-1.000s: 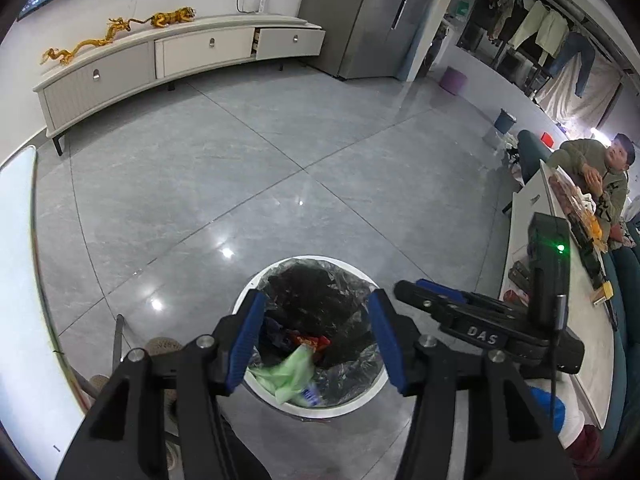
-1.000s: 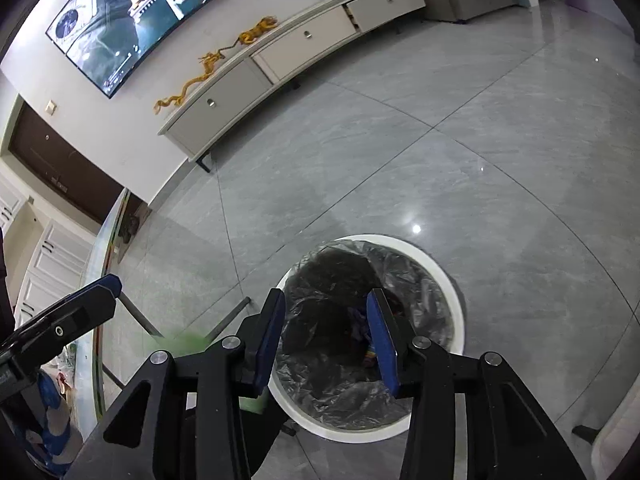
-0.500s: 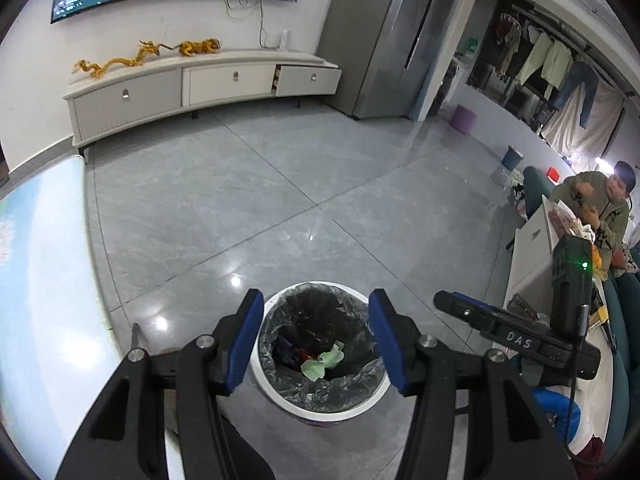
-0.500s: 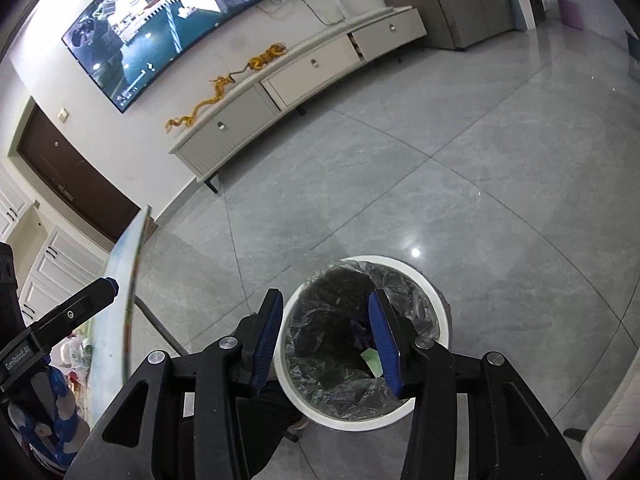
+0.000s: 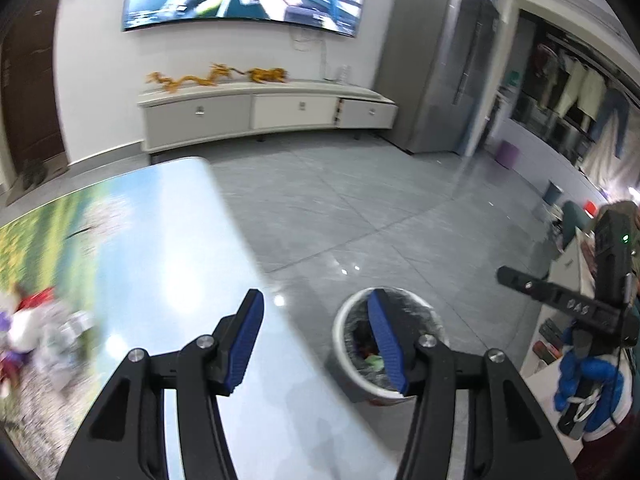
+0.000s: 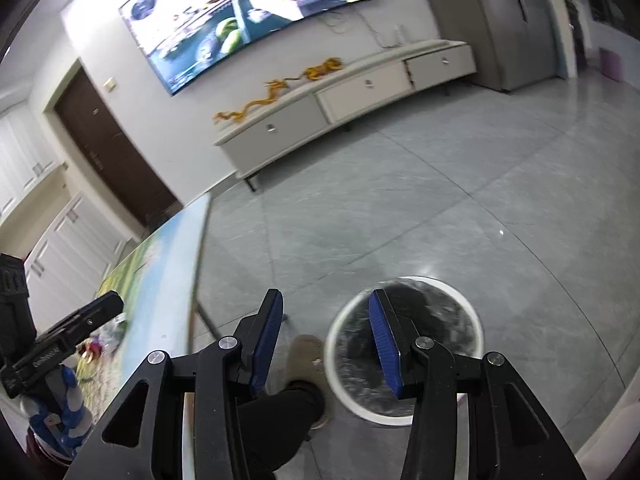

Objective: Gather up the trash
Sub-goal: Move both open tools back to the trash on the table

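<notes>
Since a second ago we have lifted both claws up and away from the bin (image 5: 386, 346): it filled the view under the claws then, and now it sits small and low, with the table (image 5: 168, 240) swung in on the left. We take that to mean a drop-off is finished and we are heading back for more.

The left claw (image 5: 316, 342) stands partly open with nothing between its pads, hanging over the table edge. The right claw (image 6: 326, 344) is likewise partly open and empty, above the floor (image 6: 400, 208) beside the bin.

The bin, white with a black liner, stands on the floor just off the table; green and red scraps show inside it. More trash (image 5: 36, 332), a blurred pile of red, white and purple, lies on the table at far left, well apart from the left claw
</notes>
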Demonstrator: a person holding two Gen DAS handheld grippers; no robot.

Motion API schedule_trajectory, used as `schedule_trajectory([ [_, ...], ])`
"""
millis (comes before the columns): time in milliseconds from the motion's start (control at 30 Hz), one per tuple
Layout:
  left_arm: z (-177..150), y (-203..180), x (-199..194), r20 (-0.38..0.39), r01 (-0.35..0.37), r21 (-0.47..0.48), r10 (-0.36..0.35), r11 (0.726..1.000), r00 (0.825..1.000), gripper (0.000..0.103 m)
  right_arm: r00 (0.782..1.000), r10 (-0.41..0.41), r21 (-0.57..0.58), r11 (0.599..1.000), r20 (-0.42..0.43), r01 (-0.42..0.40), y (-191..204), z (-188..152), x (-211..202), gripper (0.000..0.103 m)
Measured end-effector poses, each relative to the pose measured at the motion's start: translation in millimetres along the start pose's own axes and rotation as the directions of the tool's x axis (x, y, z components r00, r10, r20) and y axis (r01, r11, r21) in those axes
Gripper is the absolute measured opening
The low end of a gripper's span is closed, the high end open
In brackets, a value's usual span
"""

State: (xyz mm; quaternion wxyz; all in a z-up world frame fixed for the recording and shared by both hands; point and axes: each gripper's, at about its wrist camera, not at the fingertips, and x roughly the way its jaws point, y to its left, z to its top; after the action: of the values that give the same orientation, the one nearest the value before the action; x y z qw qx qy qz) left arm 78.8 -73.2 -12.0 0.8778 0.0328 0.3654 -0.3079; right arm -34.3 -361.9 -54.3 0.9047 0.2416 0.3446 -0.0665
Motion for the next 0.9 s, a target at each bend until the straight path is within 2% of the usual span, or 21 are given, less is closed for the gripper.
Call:
schedule_trajectory([
  [267,-39,103,-50,0.033,-0.139,-0.135,0.145,0.981,0.989,0.053,0.995,0.088,-0.147,0.985,-0.051,-0.094,76,1,12,0.047],
  [433,-69,171,-78,0.026,-0.231,-0.213,0.242,0.949,0.970,0.053,0.984,0.143,-0.230,0.959,-0.106,-0.164,130,-6,26,0.048],
  [567,-85,219,-92,0.006,-0.294,-0.241,0.304,0.925,0.953,0.053,0.969,0.182,-0.289,0.930,-0.169,-0.226,170,-13,45,0.048],
  [767,-94,262,-94,-0.016,-0.343,-0.228,0.349,0.911,0.937,0.053,0.929,0.232,-0.398,0.853,-0.288,-0.337,246,-27,82,0.052],
  [900,-94,275,-86,-0.032,-0.341,-0.209,0.342,0.917,0.939,0.053,0.896,0.268,-0.486,0.766,-0.355,-0.422,304,-38,104,0.054],
])
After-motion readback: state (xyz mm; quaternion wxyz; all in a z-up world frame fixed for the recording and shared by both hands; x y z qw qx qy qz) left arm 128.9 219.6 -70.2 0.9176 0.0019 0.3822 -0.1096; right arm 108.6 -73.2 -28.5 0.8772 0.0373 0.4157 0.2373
